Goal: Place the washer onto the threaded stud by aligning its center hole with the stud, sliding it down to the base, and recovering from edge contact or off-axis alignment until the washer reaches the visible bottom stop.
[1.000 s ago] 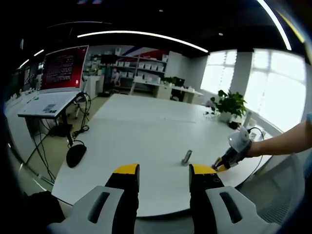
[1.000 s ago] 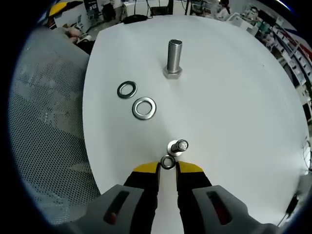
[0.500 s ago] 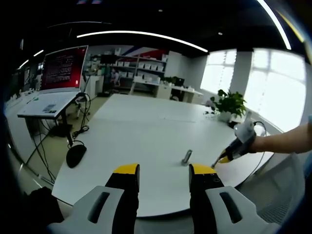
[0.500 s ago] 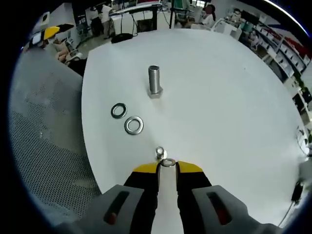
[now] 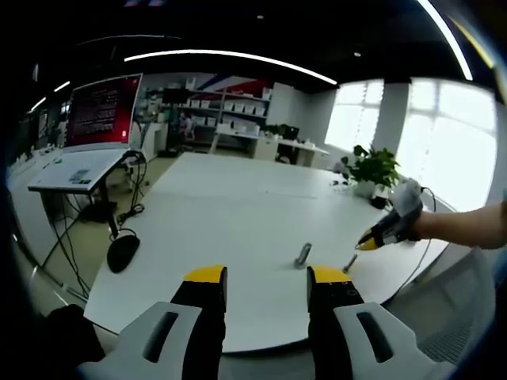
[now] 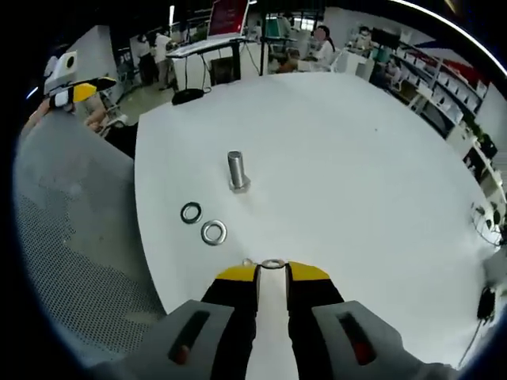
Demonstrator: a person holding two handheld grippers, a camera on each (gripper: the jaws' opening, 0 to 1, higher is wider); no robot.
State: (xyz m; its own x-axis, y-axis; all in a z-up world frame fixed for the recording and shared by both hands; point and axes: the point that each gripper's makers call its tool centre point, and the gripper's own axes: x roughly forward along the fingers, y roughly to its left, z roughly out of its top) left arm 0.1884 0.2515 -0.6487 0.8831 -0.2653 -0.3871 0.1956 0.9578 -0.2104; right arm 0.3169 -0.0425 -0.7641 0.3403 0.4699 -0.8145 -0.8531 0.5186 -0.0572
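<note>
A small washer (image 6: 272,263) is pinched between the yellow tips of the right gripper (image 6: 272,271), above the white worktop (image 6: 356,174). The stud (image 6: 246,262) is barely visible just beside those tips. Lowered off-axis, the washer could catch its edge. The left gripper (image 5: 267,277) hangs spread apart.
</note>
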